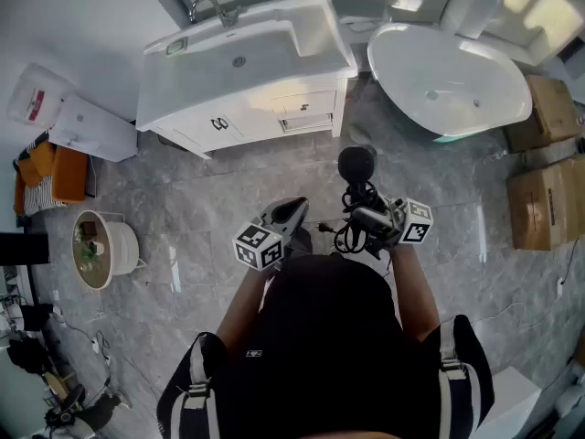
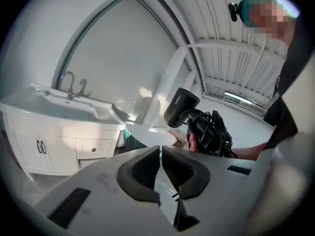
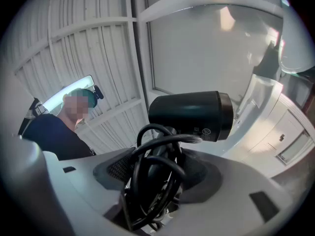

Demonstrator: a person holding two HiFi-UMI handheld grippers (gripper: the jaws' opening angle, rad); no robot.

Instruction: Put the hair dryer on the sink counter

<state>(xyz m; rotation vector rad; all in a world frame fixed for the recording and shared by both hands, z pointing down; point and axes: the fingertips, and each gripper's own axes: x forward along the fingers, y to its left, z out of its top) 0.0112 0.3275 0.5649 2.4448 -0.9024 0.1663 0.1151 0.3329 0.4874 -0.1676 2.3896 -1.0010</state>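
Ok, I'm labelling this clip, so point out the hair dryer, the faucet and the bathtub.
hair dryer [image 3: 189, 113], right gripper view, on its black barrel.
faucet [image 1: 222, 11], head view, on its base.
bathtub [image 1: 457, 76], head view, on its bare white inside.

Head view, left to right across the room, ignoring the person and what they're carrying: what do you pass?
round white basket → sink counter → bathtub → cardboard boxes
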